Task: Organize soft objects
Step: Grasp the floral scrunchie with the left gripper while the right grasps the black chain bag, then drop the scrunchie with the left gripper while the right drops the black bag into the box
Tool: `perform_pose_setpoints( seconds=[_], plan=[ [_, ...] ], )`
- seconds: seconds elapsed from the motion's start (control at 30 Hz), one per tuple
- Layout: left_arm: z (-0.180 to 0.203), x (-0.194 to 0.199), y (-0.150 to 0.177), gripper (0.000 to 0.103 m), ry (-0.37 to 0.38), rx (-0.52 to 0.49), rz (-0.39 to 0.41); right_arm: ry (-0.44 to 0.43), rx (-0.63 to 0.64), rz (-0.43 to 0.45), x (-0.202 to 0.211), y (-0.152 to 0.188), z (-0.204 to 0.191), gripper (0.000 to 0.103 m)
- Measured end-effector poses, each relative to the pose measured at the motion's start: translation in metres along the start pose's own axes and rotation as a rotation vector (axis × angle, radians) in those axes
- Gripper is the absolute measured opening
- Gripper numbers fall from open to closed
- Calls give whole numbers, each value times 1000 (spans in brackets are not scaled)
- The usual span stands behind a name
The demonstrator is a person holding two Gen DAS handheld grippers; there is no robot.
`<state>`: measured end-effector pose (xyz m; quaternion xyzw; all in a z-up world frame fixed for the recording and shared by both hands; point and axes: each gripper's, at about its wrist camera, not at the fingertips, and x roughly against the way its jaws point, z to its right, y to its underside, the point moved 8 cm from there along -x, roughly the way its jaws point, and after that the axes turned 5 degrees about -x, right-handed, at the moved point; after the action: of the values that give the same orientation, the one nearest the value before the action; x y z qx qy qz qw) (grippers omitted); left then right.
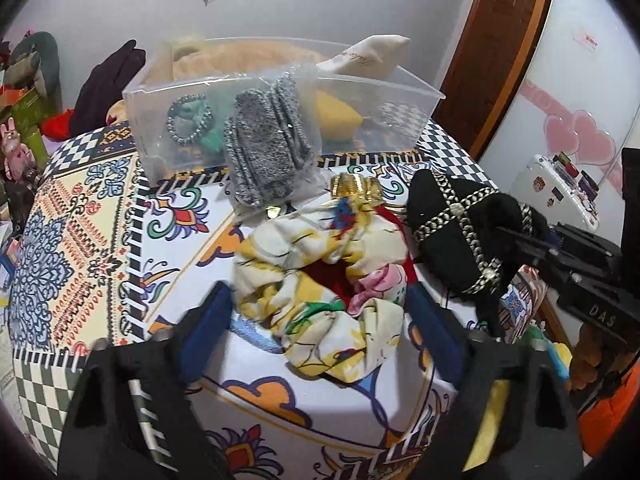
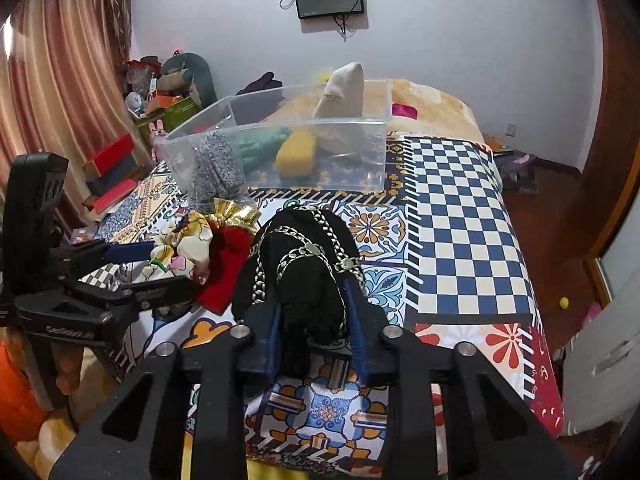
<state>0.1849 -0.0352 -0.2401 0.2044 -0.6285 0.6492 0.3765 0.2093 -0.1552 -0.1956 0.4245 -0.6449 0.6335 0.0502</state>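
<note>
A floral yellow cloth scrunchie (image 1: 320, 296) lies on the patterned bedspread (image 1: 80, 216), partly over a red pouch (image 2: 224, 276) with a gold top (image 1: 354, 186). My left gripper (image 1: 318, 300) is open, its blue pads on either side of the scrunchie. My right gripper (image 2: 316, 320) is shut on a black fuzzy item with silver chains (image 2: 304, 256), which also shows in the left wrist view (image 1: 460, 224). A clear plastic bin (image 1: 400, 136) at the back holds a green item, a yellow one and a beige pouch. A bagged grey knit item (image 1: 264, 148) leans on its front wall.
The bed's near edge falls away under both grippers. Cluttered boxes and toys (image 2: 160, 96) stand at the left by a curtain. A white fridge (image 1: 560, 188) and a wooden door (image 1: 492, 40) are at the right. Blue checkered spread (image 2: 460, 220) lies right of the black item.
</note>
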Motion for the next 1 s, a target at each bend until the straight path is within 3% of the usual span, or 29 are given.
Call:
perform_pose_setpoints(
  seconds=[0.23,0.43,1.0],
  plan=[
    [-17,19,1,42,26,53,21,0,-11,47,13,-13,2,23],
    [-29,40,-5,27,4,53,71,3,-17,87,23,-24,5,22],
    [-48,94,-57,26,-17,66,236,-27,13,229,37,-82,-11,23]
  ],
)
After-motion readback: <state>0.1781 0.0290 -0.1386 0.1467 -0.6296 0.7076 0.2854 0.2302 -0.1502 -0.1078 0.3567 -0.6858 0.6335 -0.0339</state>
